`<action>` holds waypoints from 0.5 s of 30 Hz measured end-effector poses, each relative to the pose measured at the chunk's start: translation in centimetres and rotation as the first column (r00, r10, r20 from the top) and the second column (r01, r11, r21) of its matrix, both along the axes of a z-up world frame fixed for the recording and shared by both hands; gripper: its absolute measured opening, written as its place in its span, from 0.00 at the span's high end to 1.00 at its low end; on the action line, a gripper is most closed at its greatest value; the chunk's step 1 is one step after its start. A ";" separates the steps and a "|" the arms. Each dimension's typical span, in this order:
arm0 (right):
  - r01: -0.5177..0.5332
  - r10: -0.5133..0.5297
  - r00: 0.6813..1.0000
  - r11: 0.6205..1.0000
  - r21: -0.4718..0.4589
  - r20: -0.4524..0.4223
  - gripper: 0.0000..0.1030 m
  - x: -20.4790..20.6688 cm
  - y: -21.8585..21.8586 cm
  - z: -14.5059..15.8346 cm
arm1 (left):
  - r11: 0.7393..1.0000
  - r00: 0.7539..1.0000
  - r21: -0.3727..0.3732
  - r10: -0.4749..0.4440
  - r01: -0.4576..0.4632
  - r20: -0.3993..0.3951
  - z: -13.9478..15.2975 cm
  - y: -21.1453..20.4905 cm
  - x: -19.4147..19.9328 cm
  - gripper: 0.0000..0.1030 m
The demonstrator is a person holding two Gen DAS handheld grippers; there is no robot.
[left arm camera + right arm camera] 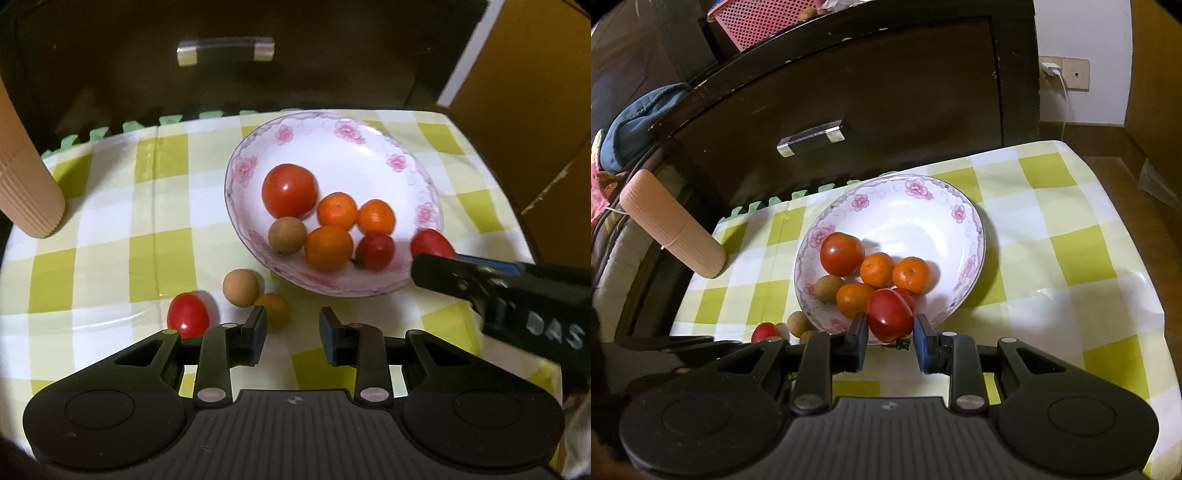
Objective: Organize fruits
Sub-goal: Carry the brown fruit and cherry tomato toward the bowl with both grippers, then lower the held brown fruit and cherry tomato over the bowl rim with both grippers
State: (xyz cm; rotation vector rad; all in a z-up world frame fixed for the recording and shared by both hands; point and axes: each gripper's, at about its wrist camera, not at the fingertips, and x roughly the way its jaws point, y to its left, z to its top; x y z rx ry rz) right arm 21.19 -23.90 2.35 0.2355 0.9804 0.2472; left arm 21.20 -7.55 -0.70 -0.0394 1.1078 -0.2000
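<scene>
Your right claw [891, 334] grips a glossy oval tomato [889, 319] over the floral china bowl's [369, 125] near rim; your left claw [292, 332], narrowly parted, holds nothing above the checked vinyl surface [110, 221], beside two matte round longans [241, 287].

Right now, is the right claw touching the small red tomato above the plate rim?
Touching. The right wrist view shows the right claw with both pads pressed against the small red tomato, above the plate rim.

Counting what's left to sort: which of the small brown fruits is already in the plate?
The brown fruit beside the big tomato; the other two lie on the tablecloth.
</scene>
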 end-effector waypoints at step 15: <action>0.006 -0.006 1.000 1.000 0.007 -0.008 0.75 0.1 -0.3 -0.3 | 0.999 0.999 0.028 0.030 -0.030 -0.017 -1.9 -0.4 0.9 0.62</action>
